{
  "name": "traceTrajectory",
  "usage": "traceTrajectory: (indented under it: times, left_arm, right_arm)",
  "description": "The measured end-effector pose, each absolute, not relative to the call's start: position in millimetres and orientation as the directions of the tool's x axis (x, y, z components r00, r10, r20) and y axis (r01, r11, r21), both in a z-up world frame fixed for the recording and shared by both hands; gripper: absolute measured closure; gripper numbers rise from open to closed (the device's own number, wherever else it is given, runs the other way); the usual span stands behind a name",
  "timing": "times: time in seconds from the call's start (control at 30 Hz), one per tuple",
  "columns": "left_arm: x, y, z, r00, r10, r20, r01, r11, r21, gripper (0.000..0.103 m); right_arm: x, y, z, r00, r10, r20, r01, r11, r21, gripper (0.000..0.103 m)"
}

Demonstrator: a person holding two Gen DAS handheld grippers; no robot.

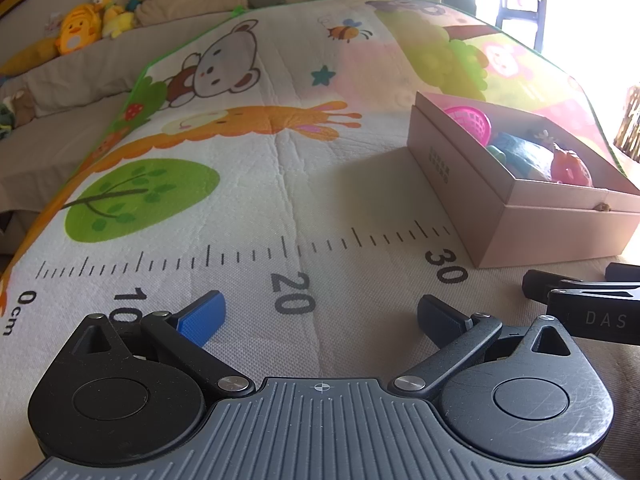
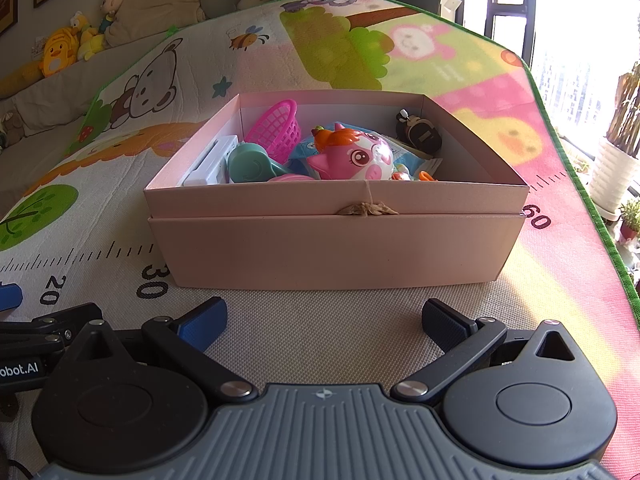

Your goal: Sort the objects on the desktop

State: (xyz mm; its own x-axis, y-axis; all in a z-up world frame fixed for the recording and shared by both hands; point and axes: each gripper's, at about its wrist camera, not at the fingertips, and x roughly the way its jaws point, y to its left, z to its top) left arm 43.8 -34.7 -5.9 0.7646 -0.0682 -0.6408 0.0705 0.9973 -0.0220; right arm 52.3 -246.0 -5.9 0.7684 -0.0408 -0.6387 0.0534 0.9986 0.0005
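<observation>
Currently: both my claws, left gripper (image 1: 320, 316) and right gripper (image 2: 324, 318), are sitting spread, pinching nothing | toys are lying inside pink box (image 2: 336, 252) at 12 o'clock | mat (image 1: 280, 184) looks cleared; I'm judging sorting nearly done, keeping clear of box wall.

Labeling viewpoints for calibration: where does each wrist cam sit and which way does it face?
Left wrist: low over the play mat, facing along its printed ruler; pink box off to the right. Own open left gripper shows, plus the right gripper's edge at right.
Right wrist: low, squarely facing the box front, toys such as the pink pig toy inside. Own open right gripper shows; the left gripper's tip at left.
Shared: mat, box, pink basket, sofa plush toys.
</observation>
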Motion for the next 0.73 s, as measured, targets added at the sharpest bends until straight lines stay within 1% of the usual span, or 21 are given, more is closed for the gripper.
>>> traceTrajectory:
  times: [0.73]
  left_arm:
    - [43.8, -36.1, -5.8, 0.764, -0.062, -0.642, 0.070, 0.997, -0.013, 0.000]
  right_arm:
    - [52.4, -246.2, -5.8, 0.768, -0.042, -0.639, 0.054, 0.999, -0.001, 0.000]
